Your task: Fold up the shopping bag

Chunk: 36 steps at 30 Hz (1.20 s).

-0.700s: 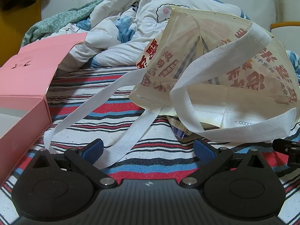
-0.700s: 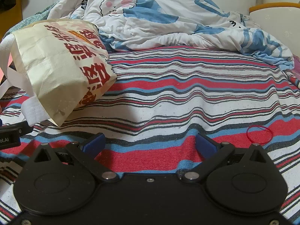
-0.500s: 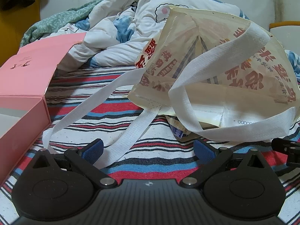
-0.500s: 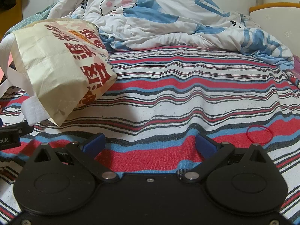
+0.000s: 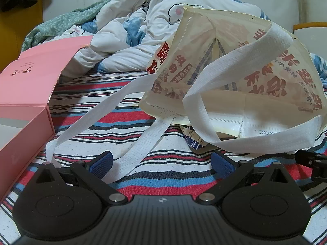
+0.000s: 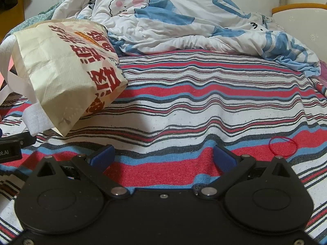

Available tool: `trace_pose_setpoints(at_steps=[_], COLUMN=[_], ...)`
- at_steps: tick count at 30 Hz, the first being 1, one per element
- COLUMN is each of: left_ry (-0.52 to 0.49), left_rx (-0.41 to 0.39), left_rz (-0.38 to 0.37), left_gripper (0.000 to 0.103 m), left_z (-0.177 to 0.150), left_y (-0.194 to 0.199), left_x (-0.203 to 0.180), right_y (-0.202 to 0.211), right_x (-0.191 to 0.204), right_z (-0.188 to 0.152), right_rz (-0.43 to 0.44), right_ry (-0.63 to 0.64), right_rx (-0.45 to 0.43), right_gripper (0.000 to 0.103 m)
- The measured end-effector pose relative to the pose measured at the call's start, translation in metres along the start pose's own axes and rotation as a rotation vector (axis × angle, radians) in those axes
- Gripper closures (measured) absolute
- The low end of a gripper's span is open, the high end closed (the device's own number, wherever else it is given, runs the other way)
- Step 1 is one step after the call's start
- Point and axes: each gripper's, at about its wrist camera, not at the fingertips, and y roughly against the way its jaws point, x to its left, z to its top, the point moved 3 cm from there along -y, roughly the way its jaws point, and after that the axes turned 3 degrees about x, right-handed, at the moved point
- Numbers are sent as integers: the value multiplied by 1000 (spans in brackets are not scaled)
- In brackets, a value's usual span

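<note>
A cream shopping bag point(image 5: 245, 77) with red characters lies on its side on the striped bedspread, mouth open toward my left gripper. Its white handles point(image 5: 126, 143) trail forward; one strap runs between the left gripper's fingers. A blue checked item point(image 5: 193, 140) peeks from under the bag. My left gripper point(image 5: 161, 163) is open and holds nothing. In the right wrist view the bag point(image 6: 61, 77) sits at the left. My right gripper point(image 6: 163, 157) is open and empty over the bedspread, to the right of the bag.
A pink open box point(image 5: 26, 94) stands at the left. A crumpled white and blue duvet point(image 6: 173, 24) lies at the back of the bed. A red rubber band point(image 6: 283, 146) lies on the bedspread point(image 6: 204, 102) at the right. The other gripper's tip point(image 5: 312, 163) shows at the right edge.
The left view has shifted very slightly, the bag sitting a touch further left. The right view is unchanged.
</note>
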Motion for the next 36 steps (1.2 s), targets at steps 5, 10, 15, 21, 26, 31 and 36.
trace_pose_setpoints(at_steps=[5,10,15,21,26,31,36], left_ry=[-5,-23,-33,-23,-3,21,43], left_rx=[8,5,-2,11,31,-22,-51], left_rz=[-2,-27,-34,-54,-227,-289,-309], left_gripper=[0,0,0,0,0,0,0], left_z=[-1,-3,-7,-16,-14,2,12], left_y=[0,0,6,31,64,87,95], left_x=[0,-1,3,17,25,28,28], right_y=[0,1,5,34,53,62,73], right_x=[0,-2,-11,-16,-8,-1,-5], right_z=[0,1,1,-5,-4,-3,4], right_rz=[0,27,81,135,196,296,289], right_ry=[0,-8,-61,-78,-82,-33,-42], right_rx=[0,-19,-36,-161,-152,-116,-117], right_gripper=[0,0,0,0,0,0,0])
